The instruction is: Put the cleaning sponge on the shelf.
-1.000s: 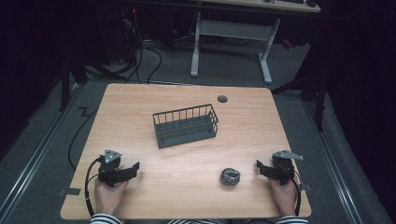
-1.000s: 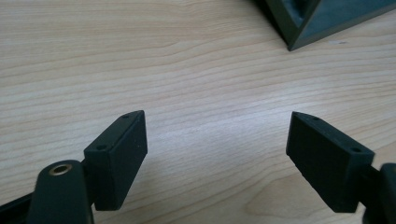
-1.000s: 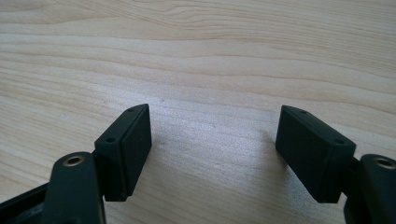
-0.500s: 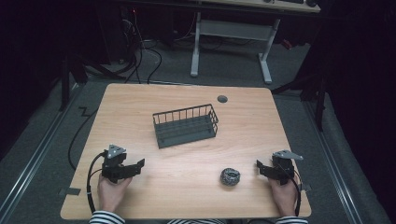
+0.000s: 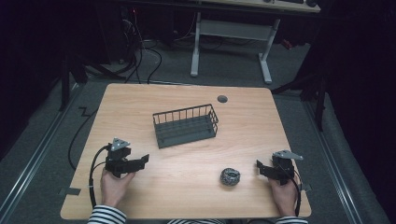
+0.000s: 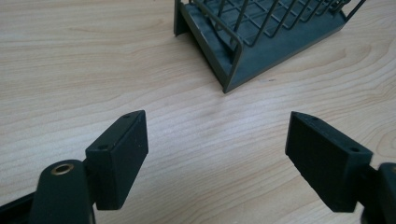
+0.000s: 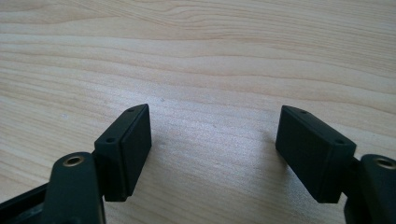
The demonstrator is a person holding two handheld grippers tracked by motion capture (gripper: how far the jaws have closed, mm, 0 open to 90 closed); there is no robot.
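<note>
A dark wire basket (image 5: 186,125) stands near the middle of the wooden table (image 5: 140,102); its near corner fills the top of the left gripper view (image 6: 243,46). A small grey steel-wool ball (image 5: 230,176) lies toward the front right. My left gripper (image 5: 144,159) hovers at the front left, jaws open and empty, pointing toward the basket (image 6: 215,154). My right gripper (image 5: 259,167) rests at the front right, just right of the ball, jaws open over bare wood (image 7: 212,149).
A round grommet hole (image 5: 222,99) sits near the table's far edge. Black cables trail from both grippers. A desk frame (image 5: 233,32) and cables stand on the floor beyond the table. Bare wood lies between the basket and the front edge.
My left gripper has risen and moved slightly right toward the basket. The right gripper, the ball and the basket have stayed put.
</note>
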